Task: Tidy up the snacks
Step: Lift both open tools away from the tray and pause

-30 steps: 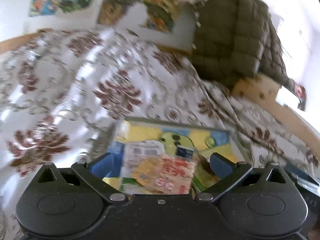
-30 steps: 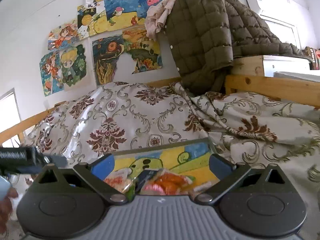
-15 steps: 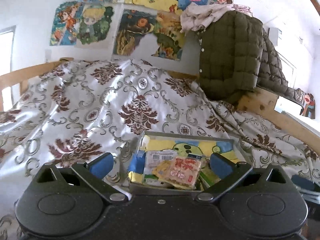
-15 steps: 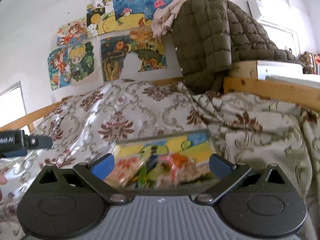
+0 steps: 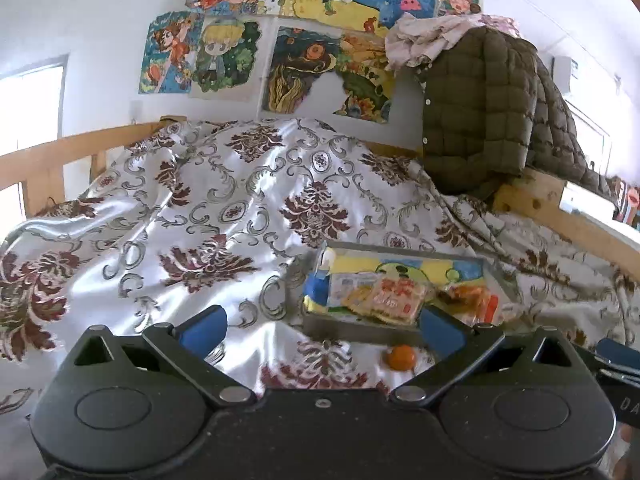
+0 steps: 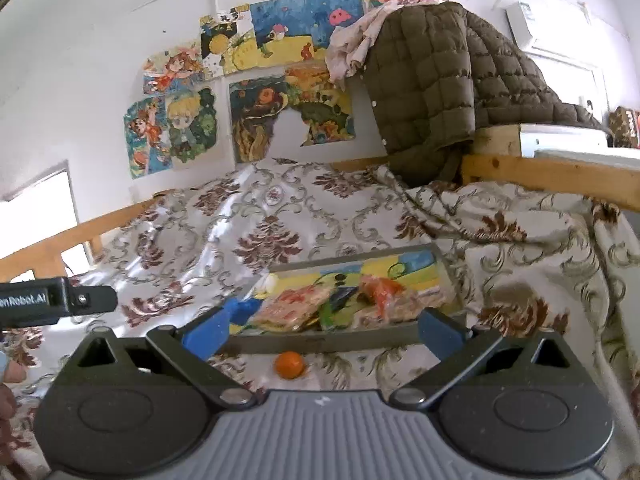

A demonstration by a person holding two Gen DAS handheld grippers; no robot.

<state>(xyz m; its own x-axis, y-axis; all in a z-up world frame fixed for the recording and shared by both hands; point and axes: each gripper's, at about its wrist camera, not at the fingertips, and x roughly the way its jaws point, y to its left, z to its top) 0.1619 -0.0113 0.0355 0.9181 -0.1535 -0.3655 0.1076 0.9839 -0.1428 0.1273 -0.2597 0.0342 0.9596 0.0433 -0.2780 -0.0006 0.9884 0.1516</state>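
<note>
- Orange ball-like snack [image 6: 289, 364] lies loose on the bed, just before the tray [image 6: 320, 343].
- Snack packets [image 6: 296, 306] sit inside the tray.
- Left gripper [image 5: 322, 326] and right gripper [image 6: 324, 330]: both spread wide, empty.

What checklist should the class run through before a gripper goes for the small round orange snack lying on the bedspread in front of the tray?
1. Right gripper open and empty: ok.
2. Left gripper open and empty: ok.
3. Small round orange snack in view, nothing covering it: ok.
4. Snack lying outside the shallow grey tray with the cartoon-printed base, on the shiny floral bedspread: ok.
5. Free room in the tray beside the plastic snack packets: ok, bare base shows at the back.
6. Snack soft or hard: cannot tell.
</note>
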